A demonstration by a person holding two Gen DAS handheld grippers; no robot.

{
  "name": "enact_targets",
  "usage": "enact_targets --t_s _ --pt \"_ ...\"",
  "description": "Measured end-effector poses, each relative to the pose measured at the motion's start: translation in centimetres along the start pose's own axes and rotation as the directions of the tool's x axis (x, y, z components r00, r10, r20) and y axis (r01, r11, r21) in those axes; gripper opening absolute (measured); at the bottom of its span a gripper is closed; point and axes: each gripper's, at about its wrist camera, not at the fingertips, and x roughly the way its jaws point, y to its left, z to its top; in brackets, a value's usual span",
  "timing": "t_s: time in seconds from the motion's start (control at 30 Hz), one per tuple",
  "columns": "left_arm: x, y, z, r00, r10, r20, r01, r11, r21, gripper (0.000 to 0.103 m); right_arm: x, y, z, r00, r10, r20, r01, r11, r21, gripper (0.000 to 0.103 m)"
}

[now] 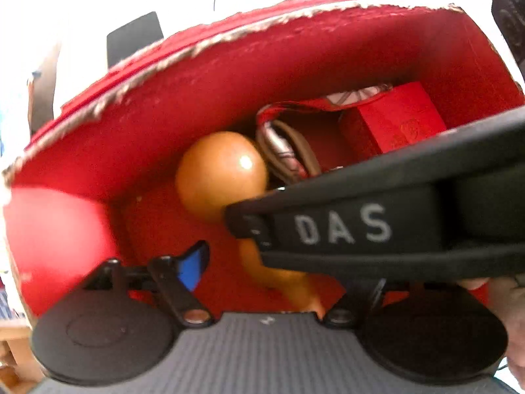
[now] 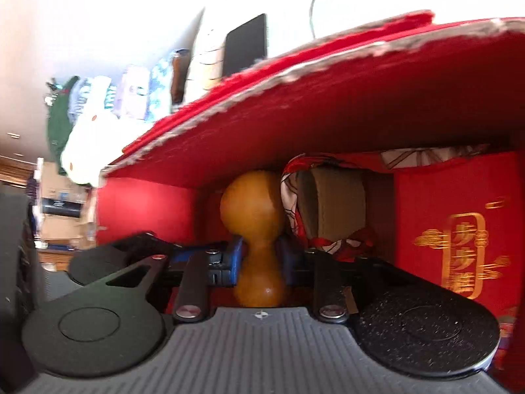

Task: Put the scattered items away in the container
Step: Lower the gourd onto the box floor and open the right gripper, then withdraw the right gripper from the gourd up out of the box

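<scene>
The container is a red cardboard box [image 1: 197,92] with a torn rim, seen from above in the left wrist view and from its edge [image 2: 295,115] in the right wrist view. A brown wooden gourd [image 2: 252,210] stands inside it. My right gripper [image 2: 261,259] is shut on the gourd's narrow waist, a blue pad on each side. In the left wrist view that gripper's black body [image 1: 361,223] crosses over the gourd [image 1: 220,174]. My left gripper [image 1: 285,272] hangs open over the box. Its left blue finger [image 1: 193,269] is clear of the gourd and its other finger is hidden.
Inside the box lie a small red carton with gold characters [image 2: 459,229] [image 1: 400,115] and a red-and-white scarf around a brown roll [image 2: 328,210] [image 1: 285,151]. Behind the box a black phone [image 2: 246,42] lies on a white surface. Plush toys [image 2: 88,138] sit at the left.
</scene>
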Motion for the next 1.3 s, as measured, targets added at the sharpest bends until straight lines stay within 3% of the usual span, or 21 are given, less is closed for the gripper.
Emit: enact_targets --t_s 0.2,0.33,0.5,0.63,0.9,1.1,1.3 --pt "-0.1 0.6 -0.5 1.000 -0.028 0.004 0.028 0.999 -0.025 0.086 -0.8 -1.4 -0.3 1.000 -0.006 0.016 0.006 0.999 0.037 0.024" --pt "-0.5 0.3 -1.0 1.000 -0.027 0.015 0.027 1.000 -0.012 0.085 -2.3 -1.9 -0.8 0.995 -0.084 0.054 0.081 0.996 0.041 0.012" --pt "-0.3 -1.6 -1.5 0.999 0.033 -0.007 -0.033 0.996 0.085 0.083 -2.2 -4.7 -0.7 1.000 -0.022 -0.003 0.022 0.991 0.130 0.009" --pt "-0.4 -2.2 -2.0 0.999 0.048 -0.016 -0.046 0.991 0.124 0.081 -3.3 -5.4 -1.4 0.999 -0.017 0.036 0.012 0.991 0.135 0.011" --pt "-0.5 -1.3 -3.4 0.998 -0.014 -0.067 0.018 0.998 0.066 0.081 -5.3 -7.7 -3.0 0.992 0.053 0.110 -0.071 0.985 0.158 0.016" --pt "-1.9 -0.8 -3.7 0.999 0.038 -0.001 -0.038 0.997 0.071 0.084 -6.5 -9.6 -2.4 0.984 0.040 0.172 -0.071 0.982 0.177 0.021" --pt "-2.7 -0.4 -4.8 0.998 0.052 0.019 -0.053 0.997 0.055 0.085 -6.8 -10.9 -2.9 0.987 0.042 0.157 -0.069 0.983 0.170 0.022"
